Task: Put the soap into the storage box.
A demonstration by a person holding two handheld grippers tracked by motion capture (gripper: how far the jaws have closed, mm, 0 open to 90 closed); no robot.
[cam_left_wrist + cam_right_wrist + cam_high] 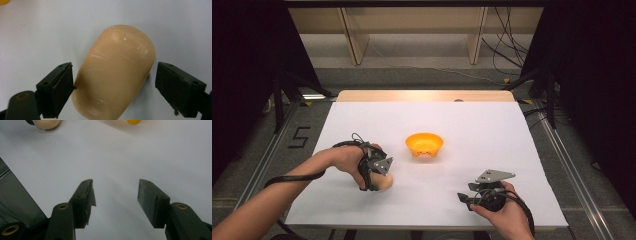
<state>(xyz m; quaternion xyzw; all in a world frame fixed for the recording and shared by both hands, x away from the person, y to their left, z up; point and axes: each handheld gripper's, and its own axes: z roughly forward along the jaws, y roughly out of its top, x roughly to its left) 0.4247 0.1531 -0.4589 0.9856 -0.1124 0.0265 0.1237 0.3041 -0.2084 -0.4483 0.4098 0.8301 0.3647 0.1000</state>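
High view: a bench (492, 125) covered by a white sheet, with a strip of bare wood along its far edge at the top of the sheet. The left gripper (379, 177), at lower left of centre, is held over a tan loaf (385, 183) that lies on the sheet well inside the near and left edges. An orange bowl (424, 144) stands at centre, near the loaf but apart from it, with open sheet on every side. The right gripper (464, 197) hangs at lower right, close to the near edge, with bare sheet between it and the bowl. Left gripper view: the loaf (113, 72) is a smooth, rounded, oblong body, matte tan with pale scuff marks; the jaws stand apart on either side of it, the one at left touching or just beside its flank, the one at right clear by a small gap. A sliver of the bowl (4, 2) shows at the upper left corner. Right gripper view: the jaws are apart over bare sheet, their black pads frayed at the edges; the loaf (47, 123) lies at the upper left, the bowl (134, 122) at top centre, and the sheet's edge cuts the lower left corner.
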